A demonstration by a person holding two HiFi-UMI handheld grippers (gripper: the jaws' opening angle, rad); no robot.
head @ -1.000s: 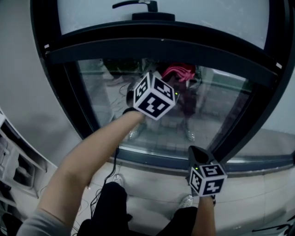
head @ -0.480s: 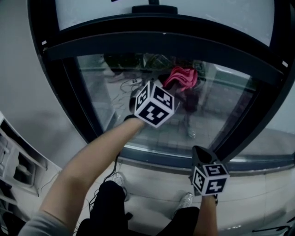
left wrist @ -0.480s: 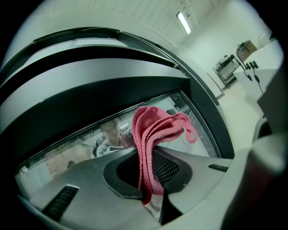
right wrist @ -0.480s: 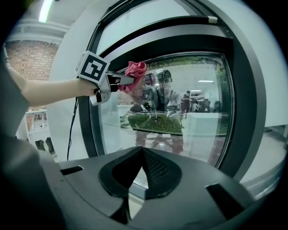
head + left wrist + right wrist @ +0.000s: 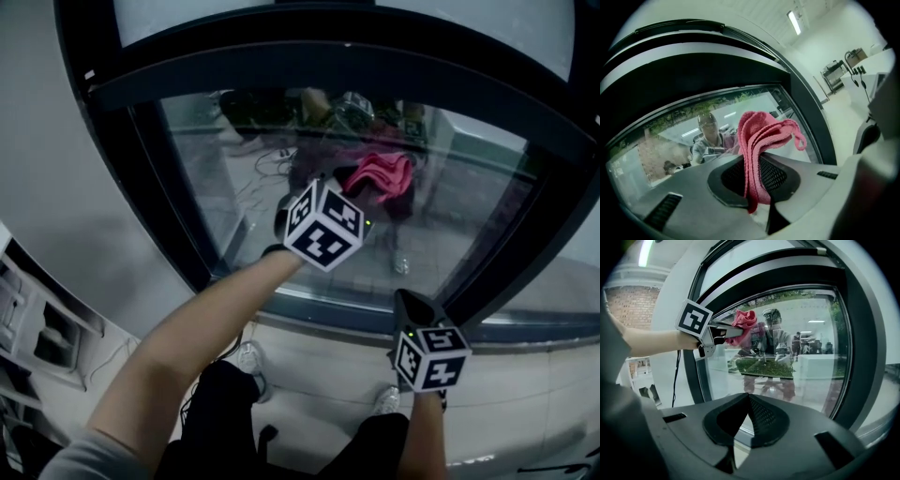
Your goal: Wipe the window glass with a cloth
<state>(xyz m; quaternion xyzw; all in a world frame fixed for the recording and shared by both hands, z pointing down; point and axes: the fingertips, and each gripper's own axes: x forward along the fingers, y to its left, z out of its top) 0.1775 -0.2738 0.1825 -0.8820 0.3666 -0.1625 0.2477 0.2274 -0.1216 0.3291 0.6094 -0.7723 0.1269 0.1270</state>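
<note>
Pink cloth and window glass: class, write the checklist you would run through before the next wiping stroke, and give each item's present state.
1. Pink cloth clamped in the left tool: ok, jaws shut on it.
2. Cloth folds stick out past the jaw tips: ok.
3. Cloth pressed on the window glass: cannot tell; it is close to the pane.
4. Right tool out of the wiping path: ok, low by the bottom frame, jaws together, empty.
5. Glass ahead free of marks: cannot tell; reflections cover it.
</note>
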